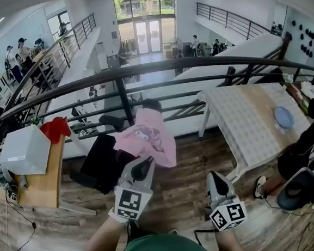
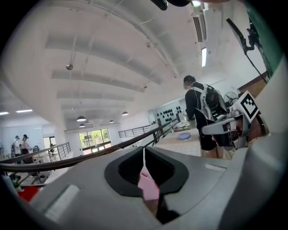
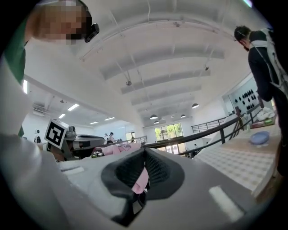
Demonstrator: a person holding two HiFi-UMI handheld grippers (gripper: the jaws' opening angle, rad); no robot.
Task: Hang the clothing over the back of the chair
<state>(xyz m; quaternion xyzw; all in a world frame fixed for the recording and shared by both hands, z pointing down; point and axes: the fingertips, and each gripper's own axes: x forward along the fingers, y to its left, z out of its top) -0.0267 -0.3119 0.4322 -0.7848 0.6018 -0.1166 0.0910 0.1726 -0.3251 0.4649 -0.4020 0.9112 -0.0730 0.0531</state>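
Observation:
The pink clothing [image 1: 150, 139] hangs draped over the back of a black chair [image 1: 100, 162] in front of the railing in the head view. My left gripper [image 1: 148, 162] points at the garment's lower edge with its jaws shut. In the left gripper view the gripper [image 2: 144, 155] shows its jaws meeting in a line, and pink cloth [image 2: 148, 186] shows through the slot below them. My right gripper [image 1: 214, 175] is lower right of the chair, apart from the garment, jaws shut. The right gripper view shows that gripper [image 3: 145, 155] with the garment [image 3: 118, 148] beyond it.
A dark railing [image 1: 141, 71] runs behind the chair. A white table [image 1: 244, 120] with a blue plate [image 1: 283, 117] stands to the right, and a person in black [image 1: 306, 147] is beside it. At the left is a wooden desk with a white box [image 1: 25, 153] and a red cloth [image 1: 56, 128].

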